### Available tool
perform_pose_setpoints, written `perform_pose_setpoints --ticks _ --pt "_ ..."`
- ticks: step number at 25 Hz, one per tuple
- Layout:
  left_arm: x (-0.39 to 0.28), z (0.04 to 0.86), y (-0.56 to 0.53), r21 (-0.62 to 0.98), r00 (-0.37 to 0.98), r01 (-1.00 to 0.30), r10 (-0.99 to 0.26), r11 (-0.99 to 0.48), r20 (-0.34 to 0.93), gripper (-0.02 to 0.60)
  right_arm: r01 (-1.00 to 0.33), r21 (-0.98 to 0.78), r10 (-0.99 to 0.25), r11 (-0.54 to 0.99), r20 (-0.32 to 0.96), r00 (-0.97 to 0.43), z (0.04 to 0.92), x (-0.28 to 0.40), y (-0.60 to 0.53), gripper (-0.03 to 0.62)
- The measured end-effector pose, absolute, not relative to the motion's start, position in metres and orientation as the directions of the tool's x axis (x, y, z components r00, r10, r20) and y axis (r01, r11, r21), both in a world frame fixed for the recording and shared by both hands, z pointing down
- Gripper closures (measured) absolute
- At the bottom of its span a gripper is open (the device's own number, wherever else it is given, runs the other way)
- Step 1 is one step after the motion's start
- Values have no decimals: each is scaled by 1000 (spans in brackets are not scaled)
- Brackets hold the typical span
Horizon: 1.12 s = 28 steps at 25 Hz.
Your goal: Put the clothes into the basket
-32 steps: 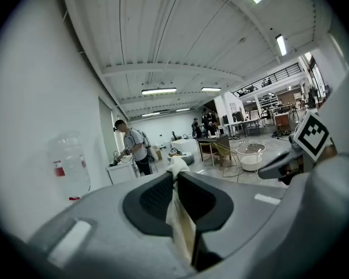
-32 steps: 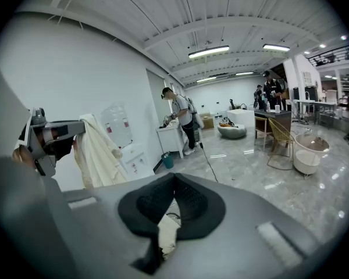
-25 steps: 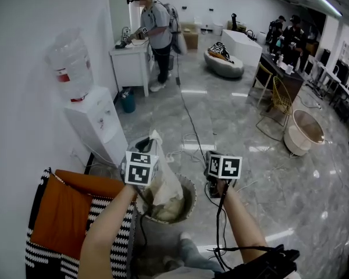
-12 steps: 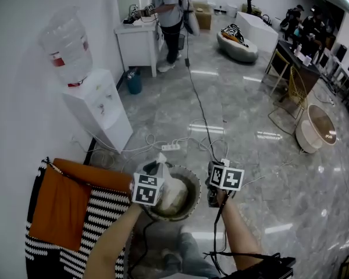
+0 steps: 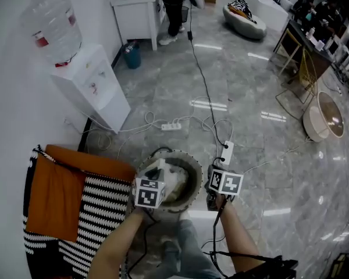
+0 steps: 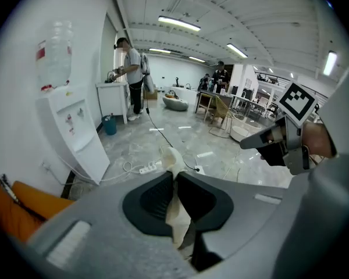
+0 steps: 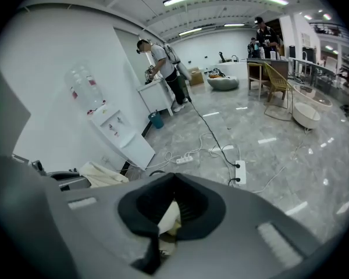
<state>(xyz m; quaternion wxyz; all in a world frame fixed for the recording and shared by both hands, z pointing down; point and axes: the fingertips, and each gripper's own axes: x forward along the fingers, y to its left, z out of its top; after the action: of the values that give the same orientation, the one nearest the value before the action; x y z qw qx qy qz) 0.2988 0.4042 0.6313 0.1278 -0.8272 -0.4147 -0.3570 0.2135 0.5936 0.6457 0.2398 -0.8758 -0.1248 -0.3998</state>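
Observation:
A round woven basket (image 5: 193,168) stands on the grey floor in front of me. A cream garment (image 5: 173,182) lies mostly inside it. My left gripper (image 5: 158,170) hangs over the basket's near left rim, shut on a fold of that garment (image 6: 173,158), which sticks out past its tips (image 6: 174,174) and hangs down between the jaws. My right gripper (image 5: 212,186) is just outside the right rim, with its tips (image 7: 173,178) together. Cream cloth (image 7: 170,217) shows in the gap behind them; I cannot tell whether it is pinched.
A water dispenser (image 5: 90,86) stands against the left wall. An orange cushion (image 5: 58,193) lies on a striped blanket at my left. Power strips (image 5: 170,127) and cables cross the floor beyond the basket. A person (image 6: 131,68) works at a white table far back.
Both grippers have come down a long way. The garment, held high above the basket a second ago, has sunk into it. The head view has tipped further down.

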Motion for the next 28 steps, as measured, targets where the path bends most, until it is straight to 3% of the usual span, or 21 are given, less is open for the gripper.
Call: perform_pose_setpoints --ticks 8,15,19,28 --pt "290 710 401 146 334 719 523 -680 784 546 424 -281 47 -861 786 617 686 221 602 591" --pt "296 745 394 109 333 696 454 -710 827 539 410 -261 37 -874 806 591 709 232 607 591" --pt "291 755 393 155 284 674 448 -722 848 451 393 -265 18 -880 810 586 712 242 606 591" --pt "299 748 365 146 348 593 415 -792 840 454 359 -283 -19 -889 807 590 709 253 596 591"
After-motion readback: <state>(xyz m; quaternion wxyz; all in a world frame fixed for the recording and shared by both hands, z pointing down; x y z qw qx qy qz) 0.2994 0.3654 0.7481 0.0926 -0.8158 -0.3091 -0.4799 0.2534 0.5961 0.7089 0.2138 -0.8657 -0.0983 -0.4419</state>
